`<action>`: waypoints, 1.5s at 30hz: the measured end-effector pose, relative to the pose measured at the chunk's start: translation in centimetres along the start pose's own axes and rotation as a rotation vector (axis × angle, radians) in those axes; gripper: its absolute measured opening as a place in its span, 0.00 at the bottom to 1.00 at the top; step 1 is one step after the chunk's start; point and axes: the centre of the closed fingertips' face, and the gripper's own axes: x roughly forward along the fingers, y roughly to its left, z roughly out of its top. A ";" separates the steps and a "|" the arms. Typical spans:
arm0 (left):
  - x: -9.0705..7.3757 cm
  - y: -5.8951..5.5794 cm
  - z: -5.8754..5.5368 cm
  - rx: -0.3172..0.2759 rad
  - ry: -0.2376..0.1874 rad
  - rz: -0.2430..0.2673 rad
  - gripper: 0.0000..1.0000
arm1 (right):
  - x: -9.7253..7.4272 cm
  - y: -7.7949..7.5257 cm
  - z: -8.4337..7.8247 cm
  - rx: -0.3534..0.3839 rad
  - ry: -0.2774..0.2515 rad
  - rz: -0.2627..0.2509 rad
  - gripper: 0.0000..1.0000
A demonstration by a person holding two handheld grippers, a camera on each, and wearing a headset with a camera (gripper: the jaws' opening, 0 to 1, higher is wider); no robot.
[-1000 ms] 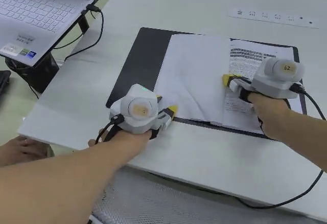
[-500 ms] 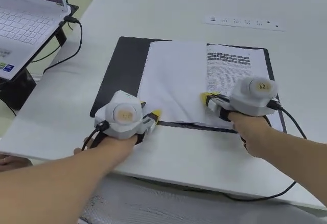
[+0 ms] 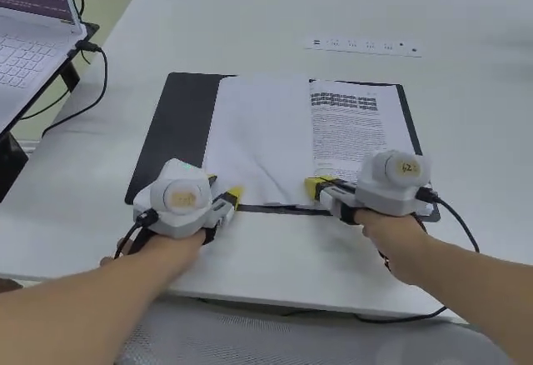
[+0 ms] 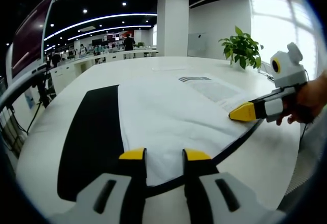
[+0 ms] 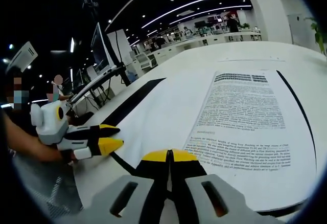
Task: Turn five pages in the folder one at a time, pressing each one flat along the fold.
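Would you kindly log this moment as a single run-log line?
folder open on table | left gripper open, at near edge of blank page | right gripper shut, at near edge of printed page

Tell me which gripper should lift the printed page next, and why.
Probably right. The right gripper, fingers shut, sits at the near edge of the printed page, by the fold. The left gripper, open, is at the near edge of the blank page, farther from that sheet.

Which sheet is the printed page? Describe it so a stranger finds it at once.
On the white table lies an open black folder. Its right half holds the printed page; unlike the blank sheet beside it, it carries dense text.
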 end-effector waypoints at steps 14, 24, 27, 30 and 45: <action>-0.4 0.0 0.0 0.000 -0.003 -0.002 0.26 | -1.7 1.4 -1.8 0.022 0.015 0.009 0.00; -0.6 0.0 0.0 0.005 0.000 0.001 0.26 | -3.4 3.8 -2.6 0.125 0.039 0.060 0.00; -0.6 0.1 0.0 0.014 0.002 -0.008 0.26 | -4.4 4.8 -2.4 0.220 0.038 0.077 0.00; -0.6 0.0 0.1 0.014 0.002 -0.008 0.26 | -5.8 4.7 -2.0 0.272 -0.001 0.053 0.00; -1.1 -1.9 0.0 -0.024 0.190 -0.089 0.46 | -12.1 -2.2 2.9 0.348 -0.206 -0.160 0.03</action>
